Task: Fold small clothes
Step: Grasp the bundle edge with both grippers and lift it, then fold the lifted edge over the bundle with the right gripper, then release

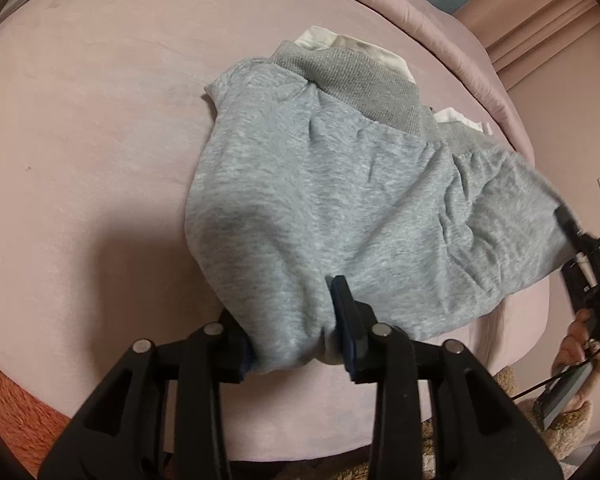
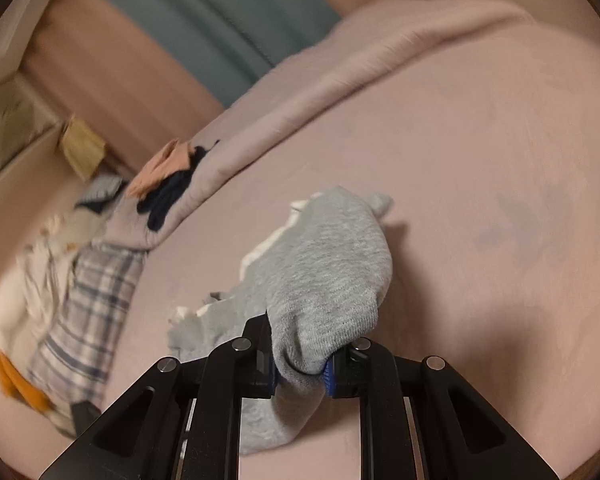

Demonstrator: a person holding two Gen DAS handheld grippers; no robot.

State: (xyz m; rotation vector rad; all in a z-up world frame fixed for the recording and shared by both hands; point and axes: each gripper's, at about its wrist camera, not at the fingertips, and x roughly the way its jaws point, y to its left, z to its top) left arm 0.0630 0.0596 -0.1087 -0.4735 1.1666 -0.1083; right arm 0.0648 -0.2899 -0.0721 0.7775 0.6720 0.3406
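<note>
A light grey knit garment [image 1: 340, 200] with a darker ribbed waistband [image 1: 364, 80] lies partly raised over the pink bed sheet [image 1: 100, 140]. White fabric [image 1: 320, 38] shows past the waistband. My left gripper [image 1: 290, 320] is shut on a bunched fold at the garment's near edge. At the right edge of the left wrist view, my right gripper [image 1: 566, 220] pinches the garment's far right corner and holds it off the sheet. In the right wrist view, the right gripper [image 2: 304, 344] is shut on a grey fold [image 2: 324, 280], and the rest of the garment trails down to the left.
A pile of other clothes lies at the bed's left: a plaid piece [image 2: 92, 292], an orange one [image 2: 12, 380], and peach and navy items [image 2: 168, 180]. A rolled pink quilt [image 2: 340, 68] borders the sheet. A person's hand [image 1: 576, 336] holds the right gripper.
</note>
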